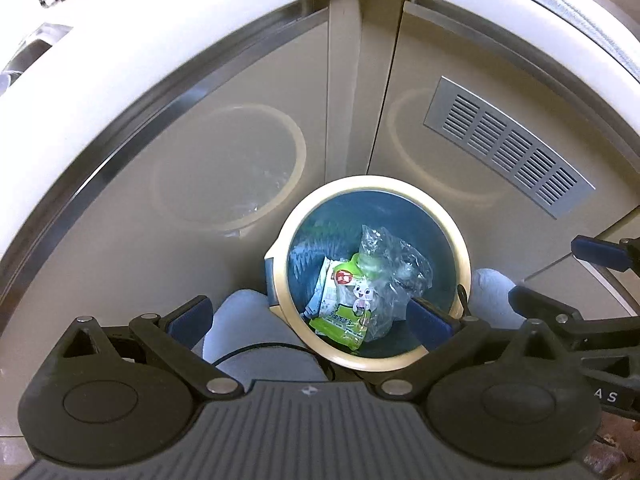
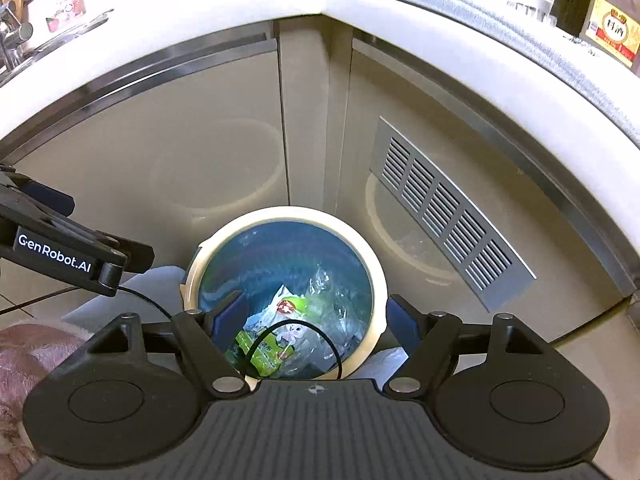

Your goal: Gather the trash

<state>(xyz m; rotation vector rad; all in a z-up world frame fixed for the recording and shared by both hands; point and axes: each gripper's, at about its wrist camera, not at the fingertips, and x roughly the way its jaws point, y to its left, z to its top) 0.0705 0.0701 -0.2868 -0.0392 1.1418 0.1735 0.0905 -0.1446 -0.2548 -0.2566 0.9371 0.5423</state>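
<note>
Dim warm indoor light, glossy reflections, strong fisheye curvature

This is a home kitchen corner. A pale desk [image 2: 400, 12] wraps around beige cabinet doors [image 2: 180, 152], one with a metal vent grille [image 2: 444, 212]; a sink tap [image 2: 12, 40], food packets and a bottle [image 2: 612, 28] stand on top. A lined waste bin [image 2: 372, 268] sits on the tiled floor.

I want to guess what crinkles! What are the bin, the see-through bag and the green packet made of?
Bin: probably plastic, with a smooth cream rim and dull blue inside. See-through bag: thin clear plastic film, crumpled and glinting. Green packet: looks like glossy printed plastic wrapper, shiny with a cartoon rabbit; could be foil-lined.
</note>
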